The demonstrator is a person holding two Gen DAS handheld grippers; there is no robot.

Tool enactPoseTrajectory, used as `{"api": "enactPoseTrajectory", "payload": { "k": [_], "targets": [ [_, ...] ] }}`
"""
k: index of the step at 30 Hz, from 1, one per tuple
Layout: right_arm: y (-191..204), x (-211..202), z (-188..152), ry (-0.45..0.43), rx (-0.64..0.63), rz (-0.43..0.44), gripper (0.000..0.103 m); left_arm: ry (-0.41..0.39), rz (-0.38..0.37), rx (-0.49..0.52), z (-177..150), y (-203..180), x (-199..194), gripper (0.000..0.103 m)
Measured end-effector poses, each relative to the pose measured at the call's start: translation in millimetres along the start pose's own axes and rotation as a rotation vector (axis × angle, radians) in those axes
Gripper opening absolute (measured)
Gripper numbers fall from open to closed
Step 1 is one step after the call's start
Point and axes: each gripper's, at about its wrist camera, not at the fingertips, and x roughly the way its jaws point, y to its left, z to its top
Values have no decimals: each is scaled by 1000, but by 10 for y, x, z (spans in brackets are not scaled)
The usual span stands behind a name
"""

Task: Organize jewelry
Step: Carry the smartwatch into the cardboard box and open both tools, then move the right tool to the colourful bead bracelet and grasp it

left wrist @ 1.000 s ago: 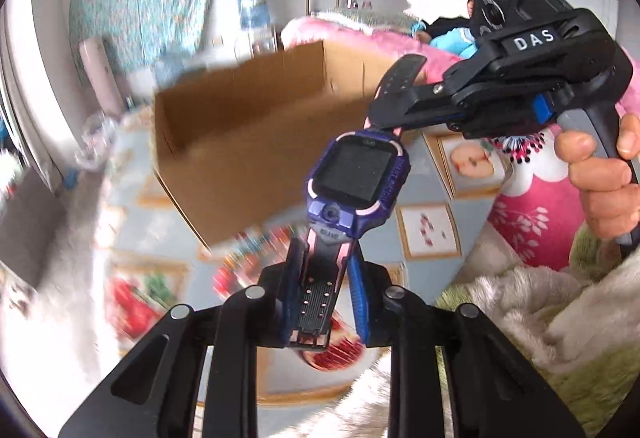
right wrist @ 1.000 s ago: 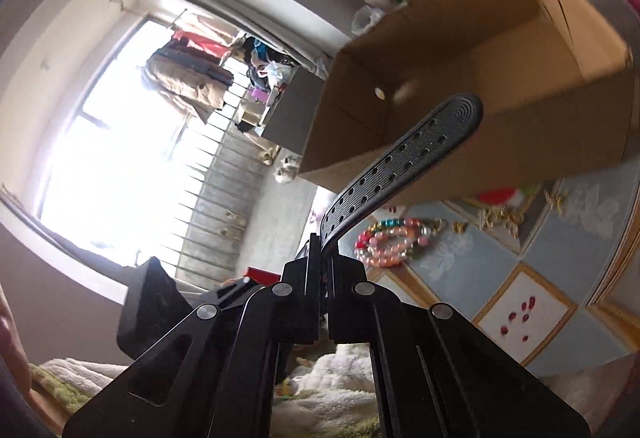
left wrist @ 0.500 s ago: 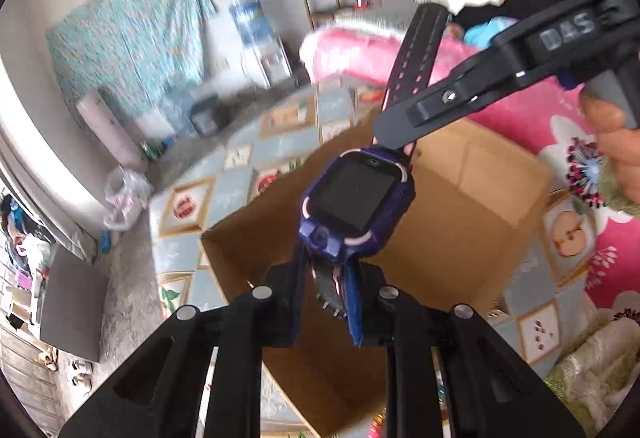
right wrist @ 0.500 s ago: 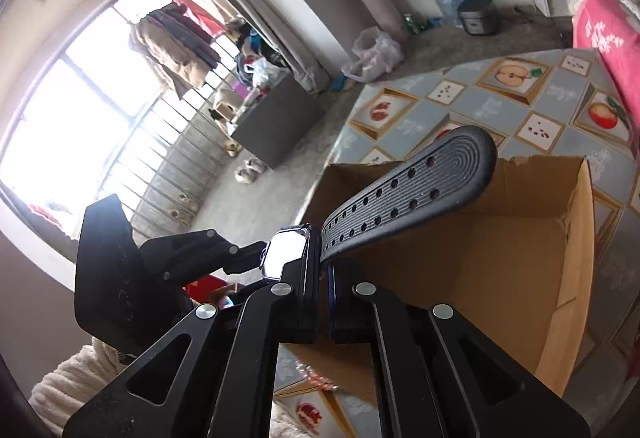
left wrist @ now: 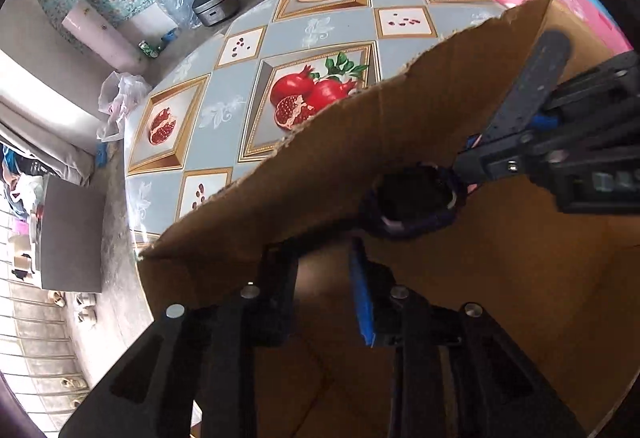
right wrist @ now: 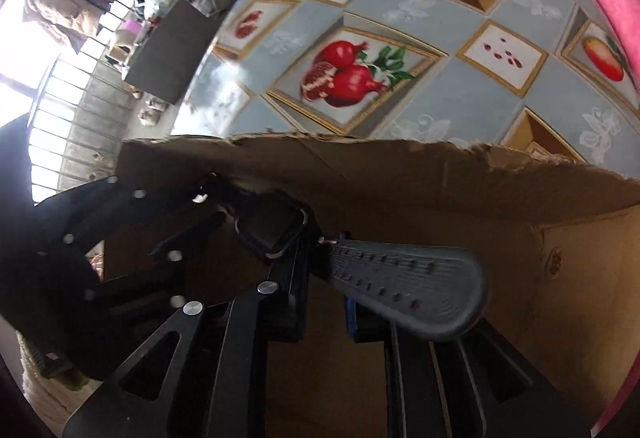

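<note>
Watch [left wrist: 412,204] now inside cardboard box [left wrist: 320,158] (earlier above it); both grippers' jaws opening.

Both views look steeply down from just behind their own gripper fingers, close over the open cardboard box [left wrist: 360,142] — its torn rim cuts across each picture. The left wrist view faces into the box from one side, with the right gripper [left wrist: 472,162] entering at its right edge. The right wrist view looks in alongside it, with the left gripper [right wrist: 224,206] at its left. Both share the box interior, the watch [left wrist: 412,204] and the fruit-patterned tablecloth [right wrist: 440,38] beyond — and the room floor further off.
</note>
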Motion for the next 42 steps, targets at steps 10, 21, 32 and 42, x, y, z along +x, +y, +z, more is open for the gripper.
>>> {"api": "enactPoseTrajectory", "payload": {
  "k": [10, 21, 32, 42],
  "targets": [
    [-205, -381, -221, -74, 47, -6, 50, -180, -59, -120, -428, 239, -717, 57],
    [-193, -1517, -1081, -371, 49, 191, 53, -400, -138, -355, -1349, 450, -1281, 77],
    [146, -1396, -2377, -524, -167, 417, 62, -446, -148, -436, -2488, -150, -1249, 89],
    [407, -149, -2369, -237, -40, 365, 33, -289, -152, -579, -2783, -401, -614, 66]
  ]
}}
